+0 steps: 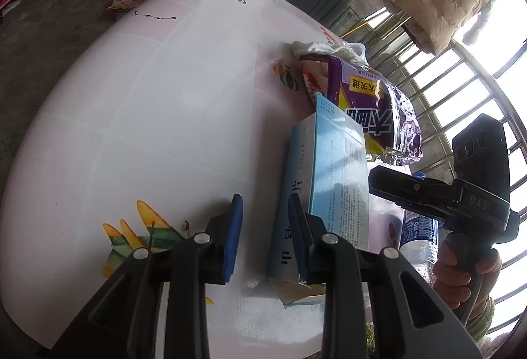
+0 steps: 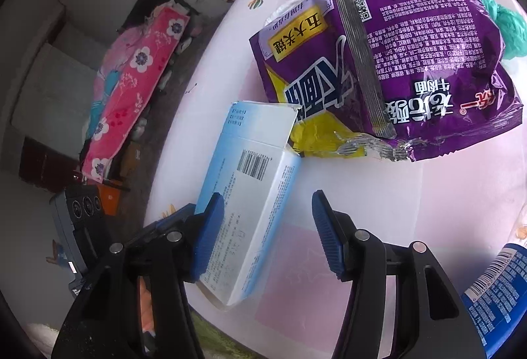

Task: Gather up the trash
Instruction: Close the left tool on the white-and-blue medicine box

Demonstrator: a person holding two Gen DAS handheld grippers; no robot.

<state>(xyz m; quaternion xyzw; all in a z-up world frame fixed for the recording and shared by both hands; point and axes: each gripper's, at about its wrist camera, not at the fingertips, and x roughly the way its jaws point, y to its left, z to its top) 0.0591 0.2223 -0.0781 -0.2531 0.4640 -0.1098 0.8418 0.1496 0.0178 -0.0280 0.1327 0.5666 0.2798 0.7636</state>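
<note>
A light blue and white carton (image 1: 332, 181) lies on the pink table (image 1: 148, 115), beside a purple noodle wrapper (image 1: 378, 108). My left gripper (image 1: 265, 234) is open, its right finger against the carton's left side, nothing between the pads. In the right wrist view my right gripper (image 2: 266, 230) is open around the near end of the carton (image 2: 253, 210), left pad touching it. The purple wrapper (image 2: 411, 62) lies just beyond. A plastic bottle with a blue label (image 1: 418, 237) stands by my right gripper (image 1: 378, 181) in the left wrist view.
A white crumpled bag (image 1: 326, 47) lies behind the wrapper. A green bag (image 2: 507, 26) lies at the table's far right. A blue-labelled bottle (image 2: 494, 293) shows at the lower right. The table edge (image 2: 184, 115) drops to a cluttered floor on the left.
</note>
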